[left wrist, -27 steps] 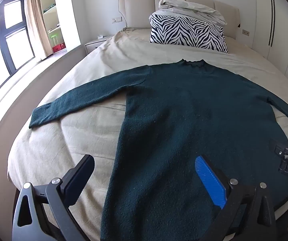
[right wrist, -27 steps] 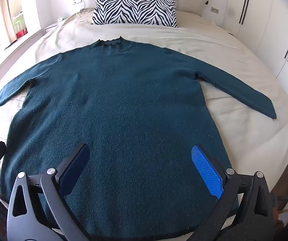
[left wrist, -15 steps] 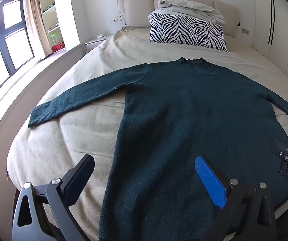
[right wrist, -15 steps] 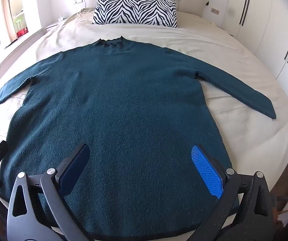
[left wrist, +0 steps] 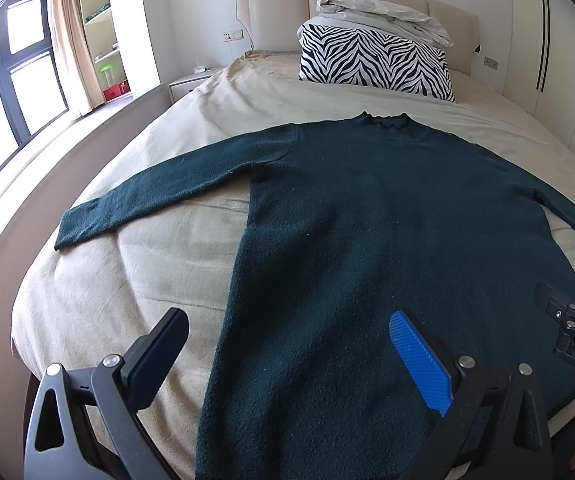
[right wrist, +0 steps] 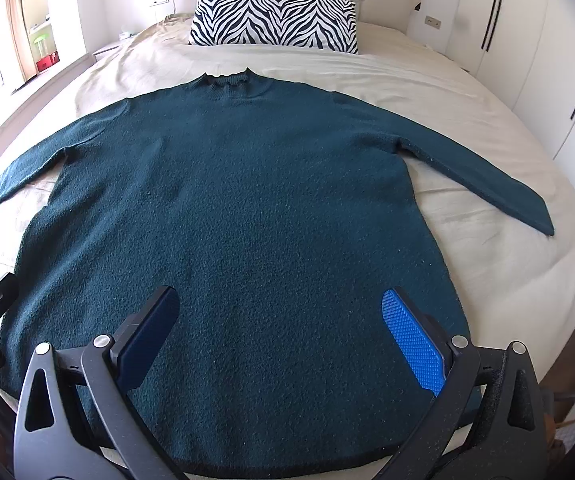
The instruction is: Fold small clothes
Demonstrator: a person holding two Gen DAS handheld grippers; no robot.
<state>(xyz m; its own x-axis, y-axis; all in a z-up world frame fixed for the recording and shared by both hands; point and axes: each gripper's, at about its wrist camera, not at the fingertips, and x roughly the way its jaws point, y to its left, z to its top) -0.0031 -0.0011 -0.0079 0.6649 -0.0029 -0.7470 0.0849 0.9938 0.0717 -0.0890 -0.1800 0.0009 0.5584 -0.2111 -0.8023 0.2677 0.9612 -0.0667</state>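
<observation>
My left gripper (left wrist: 287,360) and right gripper (right wrist: 283,336) hang with fingers spread wide and nothing between them, above the hem end of the sweater (right wrist: 239,208). It lies flat on the bed (right wrist: 507,280), collar toward the pillow (right wrist: 275,20), both sleeves out to the sides. No fold is made yet; sleeves and body are all left to fold.
</observation>
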